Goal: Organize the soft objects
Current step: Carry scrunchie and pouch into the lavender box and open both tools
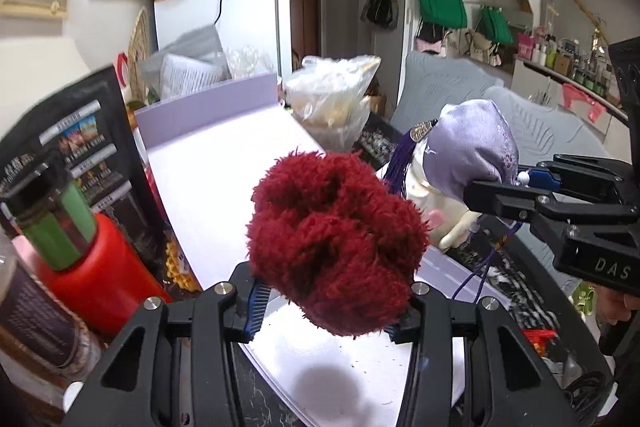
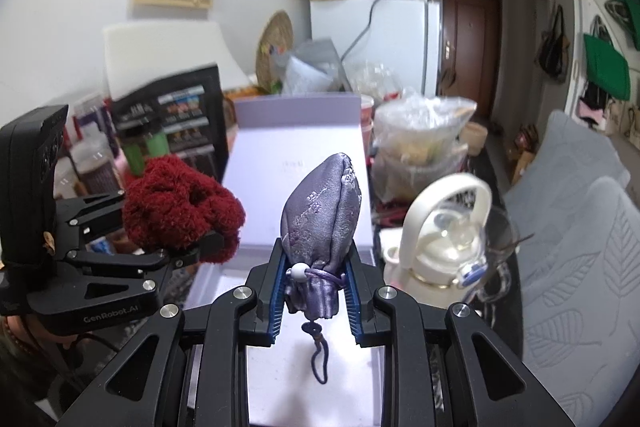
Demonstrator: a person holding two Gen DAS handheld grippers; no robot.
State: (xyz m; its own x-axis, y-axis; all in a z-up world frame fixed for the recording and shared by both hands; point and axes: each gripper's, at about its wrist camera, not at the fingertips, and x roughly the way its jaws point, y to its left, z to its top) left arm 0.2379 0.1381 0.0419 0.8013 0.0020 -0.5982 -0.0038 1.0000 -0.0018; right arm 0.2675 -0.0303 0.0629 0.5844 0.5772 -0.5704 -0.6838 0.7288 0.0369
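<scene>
Clamped in the left gripper (image 1: 326,311), a red woolly ball (image 1: 336,247) hangs above the white box lid (image 1: 224,187) amid kitchen clutter; the right gripper (image 2: 316,297) pinches a lilac pouch (image 2: 322,211), its long axis pointing forward.

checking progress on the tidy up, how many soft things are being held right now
2. A red fuzzy ball is clamped in the left gripper, and a lilac satin pouch is pinched at its tied neck by the right gripper. Both hang above the lilac box. Others may be hidden.

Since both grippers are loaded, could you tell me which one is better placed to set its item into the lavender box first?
Probably the left gripper: its red fuzzy ball hangs over the lavender box.
</scene>
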